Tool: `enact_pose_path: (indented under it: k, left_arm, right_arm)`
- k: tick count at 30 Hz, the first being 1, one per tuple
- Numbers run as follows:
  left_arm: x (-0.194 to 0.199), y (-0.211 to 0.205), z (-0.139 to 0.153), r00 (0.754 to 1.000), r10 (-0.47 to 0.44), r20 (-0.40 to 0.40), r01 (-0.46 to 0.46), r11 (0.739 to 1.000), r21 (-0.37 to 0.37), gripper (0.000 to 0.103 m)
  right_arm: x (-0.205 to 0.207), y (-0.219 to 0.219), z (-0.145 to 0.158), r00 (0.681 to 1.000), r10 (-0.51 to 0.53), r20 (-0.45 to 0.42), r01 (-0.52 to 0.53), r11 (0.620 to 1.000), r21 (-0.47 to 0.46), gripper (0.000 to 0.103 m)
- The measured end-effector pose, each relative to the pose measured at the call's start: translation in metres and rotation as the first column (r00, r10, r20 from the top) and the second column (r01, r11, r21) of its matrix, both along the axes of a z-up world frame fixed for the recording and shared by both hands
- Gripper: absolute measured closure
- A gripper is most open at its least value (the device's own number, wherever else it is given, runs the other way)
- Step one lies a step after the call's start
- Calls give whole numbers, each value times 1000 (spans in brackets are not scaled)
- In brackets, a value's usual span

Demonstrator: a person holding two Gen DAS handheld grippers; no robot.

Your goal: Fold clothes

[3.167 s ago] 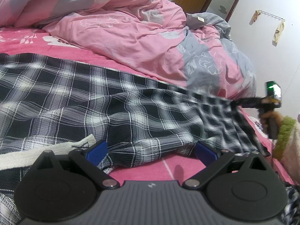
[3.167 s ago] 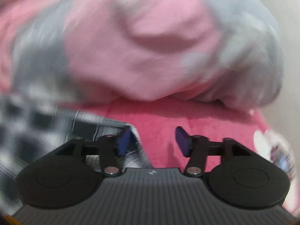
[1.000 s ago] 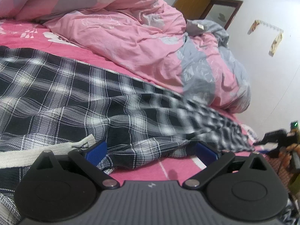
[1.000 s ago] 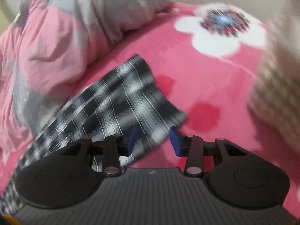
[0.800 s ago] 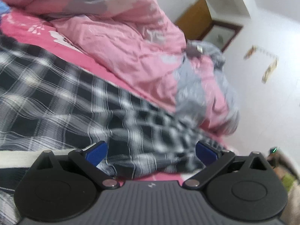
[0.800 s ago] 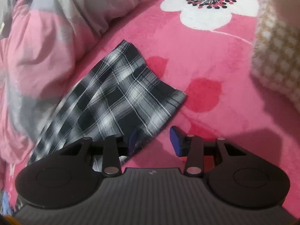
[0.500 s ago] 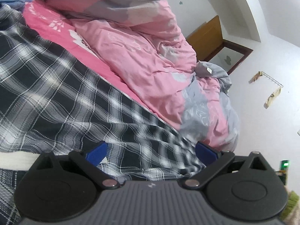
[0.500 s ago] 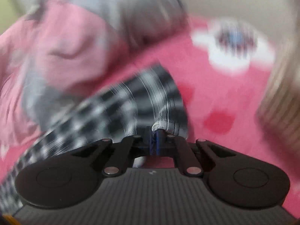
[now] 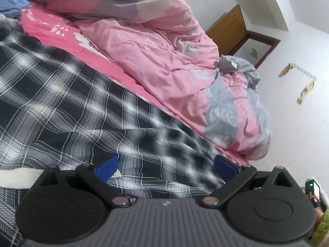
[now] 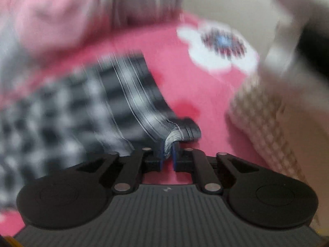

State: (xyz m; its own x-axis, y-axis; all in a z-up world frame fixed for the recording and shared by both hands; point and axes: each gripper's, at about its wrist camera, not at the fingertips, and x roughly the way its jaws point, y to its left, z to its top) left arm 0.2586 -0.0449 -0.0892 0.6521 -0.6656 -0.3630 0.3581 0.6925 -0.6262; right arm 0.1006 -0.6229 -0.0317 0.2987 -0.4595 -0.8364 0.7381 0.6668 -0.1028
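Between my right gripper (image 10: 168,154) pads, slightly easing apart, sits the black-and-white plaid garment's (image 10: 82,107) hem; its length runs leftward toward my open left gripper (image 9: 166,166).

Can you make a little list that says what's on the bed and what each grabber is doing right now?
garment: black-and-white plaid garment spread on the bed
bed cover: pink floral sheet
bedding: pink and grey duvet bunched behind the garment
left gripper: open, above the cloth, holding nothing
right gripper: pinching the garment's corner, jaws starting to open
picture quality: right wrist view is blurred
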Motion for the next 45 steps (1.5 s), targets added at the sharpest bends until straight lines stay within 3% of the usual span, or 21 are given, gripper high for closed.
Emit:
enact_pose_path:
  k: [2, 5, 7, 9, 10, 11, 13, 15, 18, 20, 23, 25, 27, 28, 29, 33, 37, 39, 42, 44, 45]
  left_arm:
    - [0, 0, 0, 1000, -2, -1, 2, 1000, 3, 3]
    - [0, -1, -1, 1000, -4, -3, 4, 1000, 10, 3]
    - [0, -2, -1, 1000, -6, -1, 6, 1000, 19, 3]
    - [0, -3, -1, 1000, -7, -1, 7, 1000, 22, 3]
    - [0, -3, -1, 1000, -7, -1, 7, 1000, 22, 3]
    - [0, -3, -1, 1000, -7, 0, 7, 1000, 24, 3]
    - [0, -3, -2, 1000, -8, 3, 8, 1000, 29, 2]
    - [0, -4, -2, 1000, -9, 5, 9, 1000, 30, 2]
    - [-1, -5, -2, 1000, -7, 6, 7, 1000, 30, 2]
    - [-1, -5, -2, 1000, -9, 8, 8, 999, 31, 2]
    - [-1, -5, -2, 1000, -10, 10, 10, 999, 30, 2]
    - [-1, -5, -3, 1000, -10, 9, 10, 1000, 29, 2]
    - [-1, -5, -3, 1000, -10, 10, 10, 1000, 29, 2]
    - [0, -5, -3, 1000, -10, 9, 10, 1000, 29, 2]
    - [-1, -5, -3, 1000, -10, 10, 10, 1000, 29, 2]
    - [-1, -5, -3, 1000, -11, 10, 10, 1000, 28, 2]
    - [-1, -5, -3, 1000, -11, 11, 11, 1000, 28, 2]
    - [-1, -5, -3, 1000, -11, 11, 11, 1000, 28, 2]
    - [-1, -5, -3, 1000, -11, 10, 11, 1000, 28, 2]
    - [-1, -5, -3, 1000, -12, 10, 11, 1000, 28, 2]
    - [-1, -5, -3, 1000, -12, 10, 12, 1000, 28, 2]
  right_arm:
    - [2, 3, -13, 996, 20, -81, -24, 998, -50, 81]
    - [4, 22, 1, 993, 79, -84, -93, 979, -182, 78]
    - [7, 36, 17, 987, 145, -66, -157, 954, -256, 72]
    - [15, 42, 34, 978, 207, -27, -205, 921, -333, 59]
    - [23, 39, 40, 972, 234, 4, -219, 913, -346, 44]
    - [30, 36, 45, 965, 259, 35, -230, 905, -356, 37]
    - [50, 15, 46, 958, 265, 109, -220, 923, -315, 35]
    - [72, -20, 37, 955, 219, 200, -176, 961, -212, 35]
    - [98, -77, 13, 959, 30, 283, -23, 999, -28, 35]
    - [104, -111, -2, 941, -97, 325, 73, 994, 84, 36]
    - [111, -131, -21, 915, -170, 366, 100, 974, 203, 44]
    - [117, -129, -28, 931, -134, 339, 74, 980, 185, 54]
    - [121, -123, -32, 947, -81, 312, 36, 989, 145, 74]
    - [121, -117, -31, 949, -53, 310, 12, 991, 134, 91]
    - [122, -111, -30, 951, -26, 309, -13, 992, 124, 98]
    - [120, -85, -16, 936, 117, 333, -123, 992, -1, 101]
    - [120, -66, -6, 906, 208, 369, -115, 959, -259, 101]
    - [124, -73, -11, 914, 159, 373, -50, 957, -287, 97]
    - [122, -87, -15, 922, 28, 386, 63, 974, -220, 90]
    - [105, -84, -7, 892, -5, 453, 92, 981, -169, 79]
    - [97, -82, -2, 878, -5, 479, 84, 986, -144, 79]
